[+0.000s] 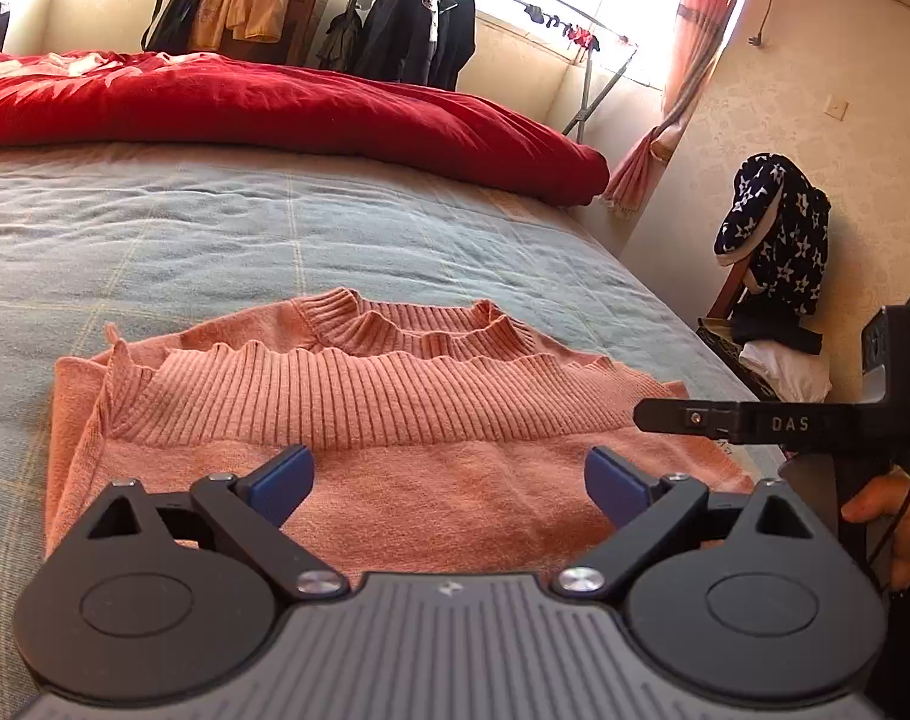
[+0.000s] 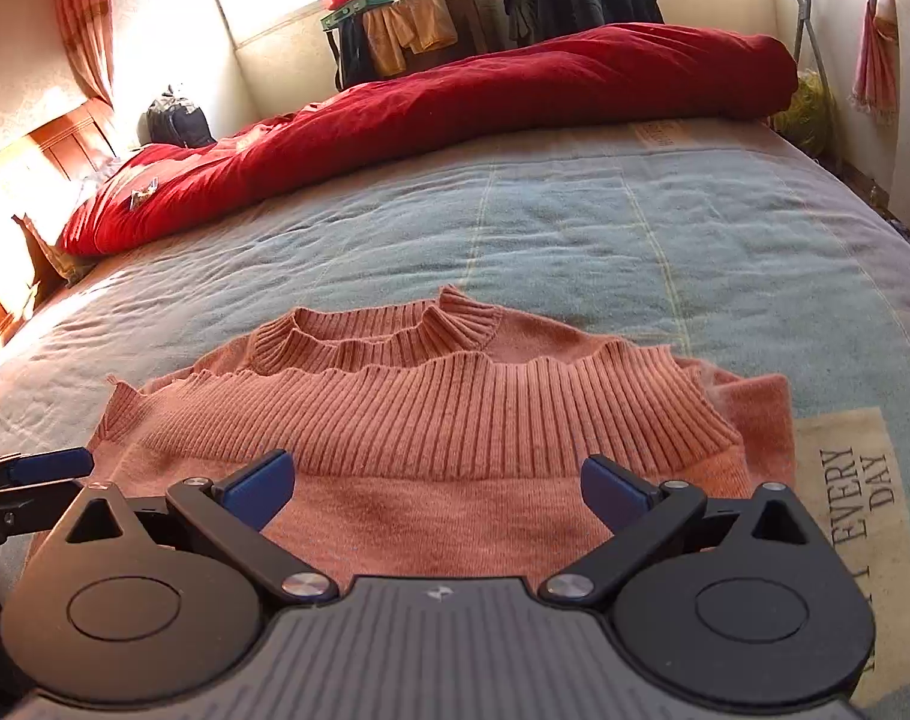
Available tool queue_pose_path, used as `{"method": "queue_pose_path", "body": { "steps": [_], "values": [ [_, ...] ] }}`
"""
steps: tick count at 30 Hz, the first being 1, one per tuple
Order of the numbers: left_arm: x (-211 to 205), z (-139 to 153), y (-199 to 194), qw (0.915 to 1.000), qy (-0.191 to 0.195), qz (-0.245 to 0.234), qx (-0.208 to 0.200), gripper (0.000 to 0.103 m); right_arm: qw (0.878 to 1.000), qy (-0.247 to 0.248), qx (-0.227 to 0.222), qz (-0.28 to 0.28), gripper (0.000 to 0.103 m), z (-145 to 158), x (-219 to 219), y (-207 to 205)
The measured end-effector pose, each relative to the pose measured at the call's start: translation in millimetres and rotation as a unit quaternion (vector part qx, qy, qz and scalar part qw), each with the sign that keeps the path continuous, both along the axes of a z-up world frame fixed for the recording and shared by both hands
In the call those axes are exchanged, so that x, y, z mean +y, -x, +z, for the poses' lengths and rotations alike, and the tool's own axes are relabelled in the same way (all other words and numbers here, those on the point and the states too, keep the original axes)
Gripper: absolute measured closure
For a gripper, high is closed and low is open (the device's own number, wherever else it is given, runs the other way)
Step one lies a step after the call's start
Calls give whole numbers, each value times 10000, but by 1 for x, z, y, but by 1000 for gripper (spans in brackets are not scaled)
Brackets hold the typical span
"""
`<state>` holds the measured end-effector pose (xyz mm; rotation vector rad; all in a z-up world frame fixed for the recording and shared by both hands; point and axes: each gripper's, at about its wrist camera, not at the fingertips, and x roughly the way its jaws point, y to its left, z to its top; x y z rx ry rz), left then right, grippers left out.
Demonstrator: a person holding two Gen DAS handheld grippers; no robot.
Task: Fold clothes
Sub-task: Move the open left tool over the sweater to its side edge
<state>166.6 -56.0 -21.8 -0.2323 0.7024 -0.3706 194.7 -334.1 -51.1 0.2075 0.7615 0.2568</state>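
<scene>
Evidently both tongs stood wide open with nothing between their blue pads: the left tongs point(image 1: 449, 483) and the right tongs point(image 2: 435, 483) hovered over the near edge of the folded pink sweater point(image 1: 359, 420). It lay flat on the bed point(image 1: 215, 228), a red quilt point(image 1: 275, 108) at twelve o'clock.

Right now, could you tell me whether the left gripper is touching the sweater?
Cannot tell. In the left wrist view the open left gripper sits over the sweater, but neither view shows contact or a gap plainly.
</scene>
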Motion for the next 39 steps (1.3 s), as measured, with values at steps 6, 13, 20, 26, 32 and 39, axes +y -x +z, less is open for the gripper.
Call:
{"method": "queue_pose_path", "body": {
  "steps": [6, 13, 20, 26, 32, 39],
  "values": [
    [9, -31, -15, 9990, 155, 152, 403, 6, 9988, -216, 177, -410, 0, -14, -8, 29],
    [15, -18, 10, 9995, 82, 224, 226, 6, 9984, -260, 124, -482, 0, -19, -12, 53],
    [41, -29, 10, 9970, 223, 578, 469, 6, 9972, -315, 66, -673, 0, -21, -27, 74],
    [42, -17, 22, 9970, 50, 671, 382, 6, 9948, -429, 209, -904, 0, -30, -44, 92],
    [26, -14, 33, 9967, -338, 610, 427, 6, 9959, -392, 119, -806, 0, -24, -38, 99],
    [7, -10, 54, 9967, -615, 378, 361, 6, 9970, -451, 118, -620, 0, -24, -29, 103]
  ]
}}
